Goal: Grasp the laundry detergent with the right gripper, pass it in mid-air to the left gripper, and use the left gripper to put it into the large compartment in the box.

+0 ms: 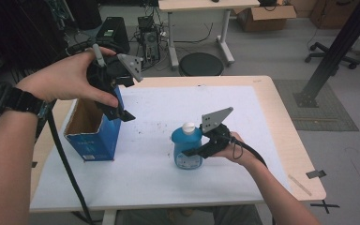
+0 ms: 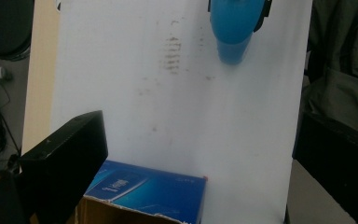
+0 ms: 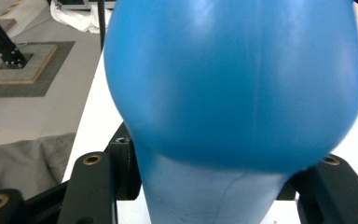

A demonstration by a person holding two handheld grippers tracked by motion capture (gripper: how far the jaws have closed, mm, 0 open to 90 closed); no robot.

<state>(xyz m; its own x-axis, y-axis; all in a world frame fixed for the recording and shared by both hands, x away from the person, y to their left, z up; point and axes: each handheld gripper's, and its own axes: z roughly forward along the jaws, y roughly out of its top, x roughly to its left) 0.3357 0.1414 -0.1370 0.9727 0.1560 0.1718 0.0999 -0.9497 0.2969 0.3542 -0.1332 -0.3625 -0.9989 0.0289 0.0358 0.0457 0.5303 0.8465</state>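
Observation:
A blue bottle (image 1: 185, 158) with a white cap stands upright at the middle of the white mat (image 1: 159, 185). My right gripper (image 1: 193, 149) is shut on the bottle's body (image 3: 233, 84) from the right, one jaw on each side. An open-topped blue cardboard box (image 1: 93, 140) stands at the mat's left side. My left gripper (image 1: 118, 111) hangs just above the box's right rim, tilted down, open and holding nothing. In the left gripper view its jaws (image 2: 198, 123) stand wide apart over the box edge (image 2: 154, 191), and the bottle (image 2: 235, 28) shows farther off.
The wooden table (image 1: 281, 122) extends past the mat on the right. Behind its far edge are a black round stool (image 1: 200, 64), a computer tower (image 1: 112, 30) and cables. A black frame post (image 1: 333, 56) stands on the floor at the right.

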